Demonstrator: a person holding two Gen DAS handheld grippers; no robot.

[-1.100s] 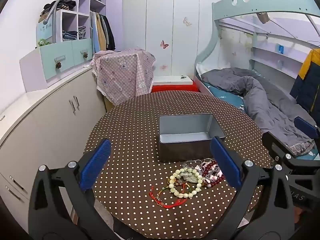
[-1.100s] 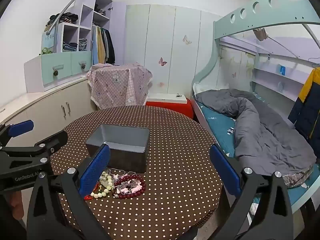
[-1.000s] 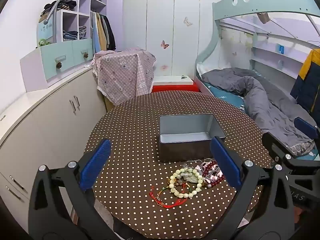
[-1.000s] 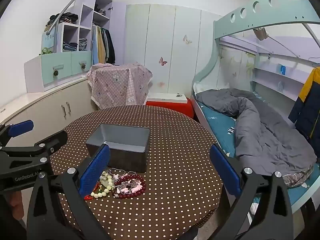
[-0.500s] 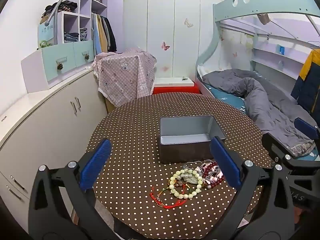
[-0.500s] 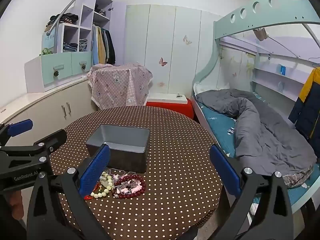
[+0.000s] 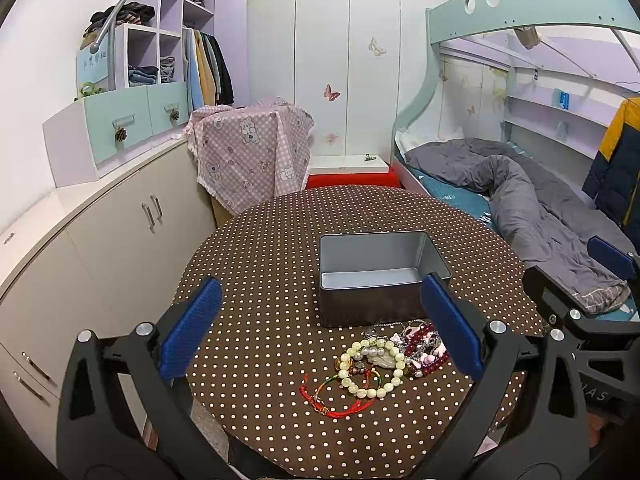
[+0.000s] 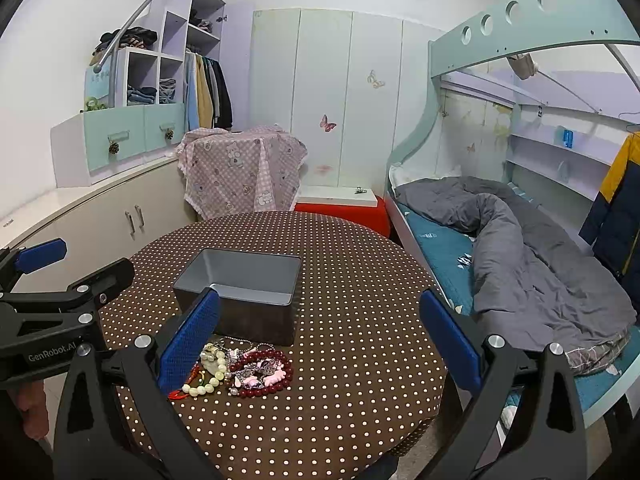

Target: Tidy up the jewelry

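**Both tongs wide open above the jewelry heap**

Here we are over the round bench [image 7: 260, 264] with its brown, white-dotted cloth. The left tongs [image 7: 320, 324] hang above the near edge, blue pads spread far apart, nothing between them. The right tongs [image 8: 318, 330] are just the same: gaping, empty, off the surface.

Dead centre sits the grey metal tin [image 7: 376, 276], lid off, its pale floor bare as far as the left wrist view shows. Just in front of it, on the side towards the cameras, lies the jewelry: a pale green bead bracelet [image 7: 370, 368], a thin red cord bracelet [image 7: 336, 400] reaching out from it to the left, and a dark red bead bracelet [image 7: 426, 354] tangled with pink charms and a silvery chain beside the tin's front wall. All of it rests on the cloth, outside the tin.

A grey quilt [image 8: 532, 248] sprawls on the bed to the right.
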